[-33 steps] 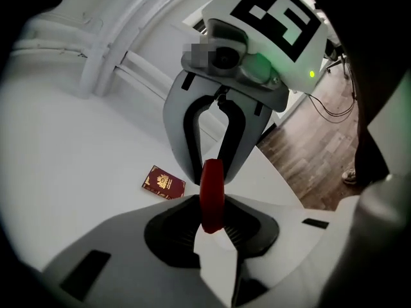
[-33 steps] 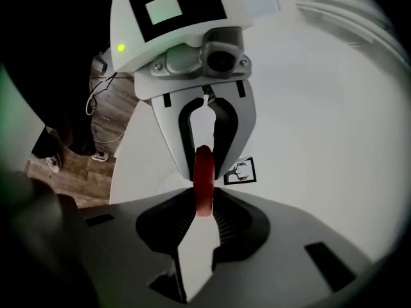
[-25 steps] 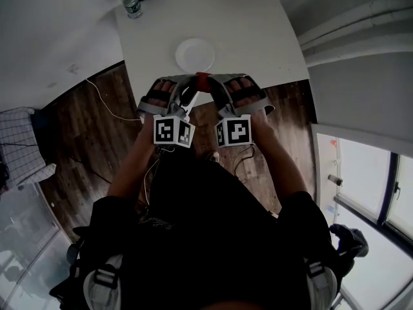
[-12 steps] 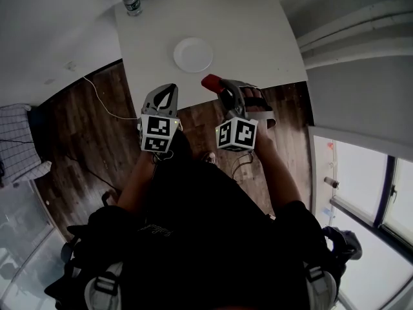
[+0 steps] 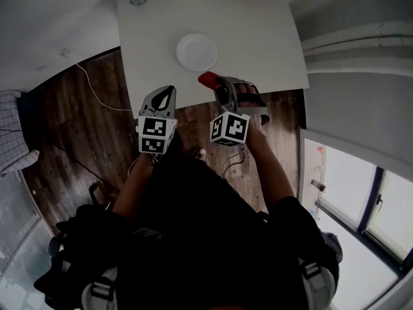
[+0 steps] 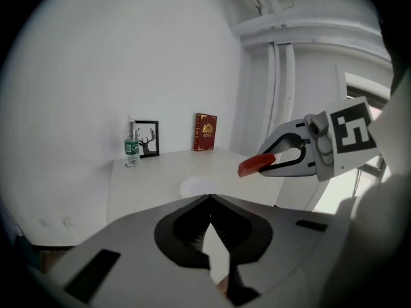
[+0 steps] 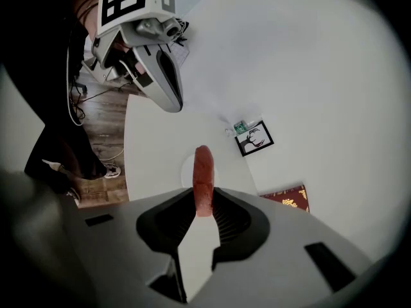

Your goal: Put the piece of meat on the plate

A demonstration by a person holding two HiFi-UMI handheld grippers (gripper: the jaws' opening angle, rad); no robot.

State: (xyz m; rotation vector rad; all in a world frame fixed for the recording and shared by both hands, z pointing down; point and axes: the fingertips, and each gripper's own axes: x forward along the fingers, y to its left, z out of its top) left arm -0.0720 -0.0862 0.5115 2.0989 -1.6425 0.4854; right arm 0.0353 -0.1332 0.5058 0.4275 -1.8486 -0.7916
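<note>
A red piece of meat [image 5: 208, 79] sticks out from the tips of my right gripper [image 5: 216, 84], which is shut on it just over the near edge of the white table [image 5: 258, 37]. In the right gripper view the meat [image 7: 203, 178] stands upright between the jaws, with the white plate [image 7: 185, 169] behind it. The plate [image 5: 197, 51] lies on the table a little beyond the meat. My left gripper [image 5: 168, 90] is shut and holds nothing, left of the right one, over the table's near edge. From the left gripper view I see the right gripper [image 6: 292, 158] carrying the meat [image 6: 256, 164].
A water bottle [image 6: 131, 147], a framed deer picture [image 6: 149, 138] and a red book [image 6: 205, 132] stand along the table's far edge by the white wall. Dark wooden floor [image 5: 77, 128] with a white cable lies left of the table. A curtain [image 5: 361, 37] hangs at the right.
The two grippers were together at the meat. The left one has drawn away to the left and rolled over, empty. The right one keeps the meat and has sunk a little.
</note>
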